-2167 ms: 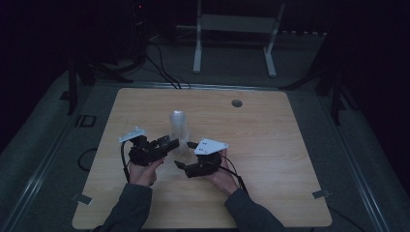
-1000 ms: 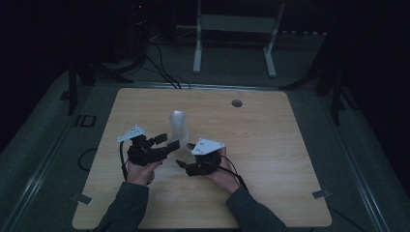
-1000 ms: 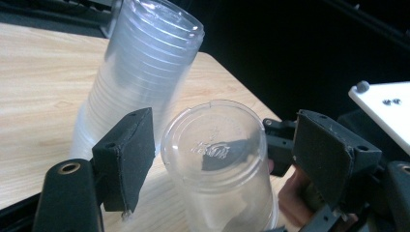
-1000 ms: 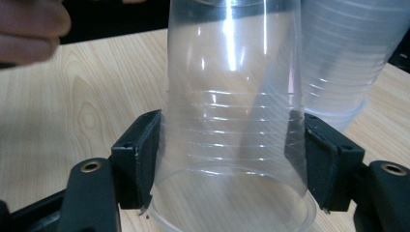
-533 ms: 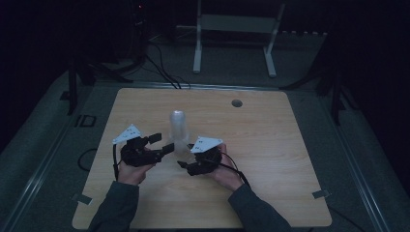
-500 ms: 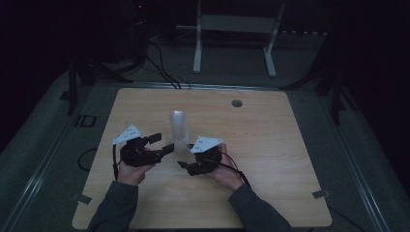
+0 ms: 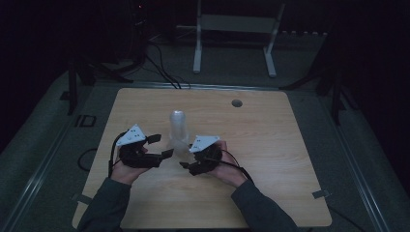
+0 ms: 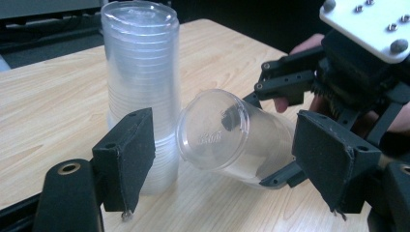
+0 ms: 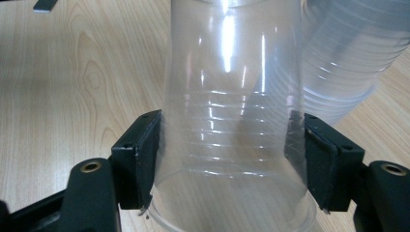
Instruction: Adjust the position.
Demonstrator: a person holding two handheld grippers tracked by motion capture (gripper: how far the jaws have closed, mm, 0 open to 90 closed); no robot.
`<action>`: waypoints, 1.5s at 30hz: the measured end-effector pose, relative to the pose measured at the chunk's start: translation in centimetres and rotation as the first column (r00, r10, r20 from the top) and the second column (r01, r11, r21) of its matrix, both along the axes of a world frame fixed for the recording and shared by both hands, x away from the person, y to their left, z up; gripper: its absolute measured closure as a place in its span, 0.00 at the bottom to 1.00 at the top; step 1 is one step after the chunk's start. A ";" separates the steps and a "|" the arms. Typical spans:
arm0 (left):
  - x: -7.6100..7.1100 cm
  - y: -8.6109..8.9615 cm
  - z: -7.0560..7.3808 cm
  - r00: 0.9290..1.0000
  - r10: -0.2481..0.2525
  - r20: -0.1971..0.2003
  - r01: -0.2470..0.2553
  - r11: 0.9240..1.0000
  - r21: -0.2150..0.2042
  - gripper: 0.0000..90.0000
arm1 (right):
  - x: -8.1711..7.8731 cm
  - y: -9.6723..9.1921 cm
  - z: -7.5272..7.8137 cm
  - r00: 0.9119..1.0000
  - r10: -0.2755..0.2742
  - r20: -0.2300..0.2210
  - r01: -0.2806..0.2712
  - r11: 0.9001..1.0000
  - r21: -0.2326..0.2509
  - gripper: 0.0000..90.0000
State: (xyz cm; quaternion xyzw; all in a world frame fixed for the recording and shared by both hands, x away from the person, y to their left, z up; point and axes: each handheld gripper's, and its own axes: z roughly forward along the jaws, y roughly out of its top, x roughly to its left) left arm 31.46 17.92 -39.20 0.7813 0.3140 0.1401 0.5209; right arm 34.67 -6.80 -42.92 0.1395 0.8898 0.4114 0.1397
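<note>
Right tongs are clamped on a single clear cup lying sideways just beside the upside-down cup stack mid-counter. Left tongs sit wide open, empty. I'd squeeze gently, thin plastic buckles, and steer clear of the stack.

A round hole sits in the wooden tabletop, far beyond the jaws. Past the tabletop, a white stand and black cables lie on the floor.

Right gripper clamps clear cup; cup stack beside.
</note>
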 end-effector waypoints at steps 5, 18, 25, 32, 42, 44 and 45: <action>0.0 -0.3 0.2 1.000 -0.022 0.013 0.021 0.998 0.067 0.27 | 0.0 0.2 0.1 1.000 0.017 -0.002 -0.017 0.999 -0.037 0.34; 0.0 -0.4 0.6 0.998 -0.056 0.002 0.054 0.984 0.172 0.25 | 0.1 0.4 0.7 0.999 0.043 -0.003 -0.044 0.994 -0.100 0.34; 0.1 -0.5 0.8 0.998 -0.066 0.002 0.065 0.976 0.208 0.25 | 0.2 0.5 1.1 0.998 0.057 -0.012 -0.058 0.991 -0.119 0.34; 0.0 -0.7 1.0 0.997 -0.083 0.003 0.080 0.968 0.236 0.23 | 0.3 0.6 1.7 0.997 0.073 -0.016 -0.075 0.988 -0.135 0.34; 0.0 -1.4 0.9 0.995 -0.102 0.015 0.092 0.942 0.322 0.23 | 0.4 0.7 2.3 0.996 0.086 -0.014 -0.087 0.983 -0.164 0.34; 0.0 -1.6 0.8 0.993 -0.113 0.021 0.099 0.936 0.339 0.23 | 0.4 0.7 2.3 0.996 0.093 -0.012 -0.094 0.980 -0.174 0.34; -0.1 -1.7 0.8 0.993 -0.117 0.023 0.101 0.932 0.349 0.24 | 0.4 0.8 2.3 0.995 0.096 -0.013 -0.097 0.979 -0.179 0.34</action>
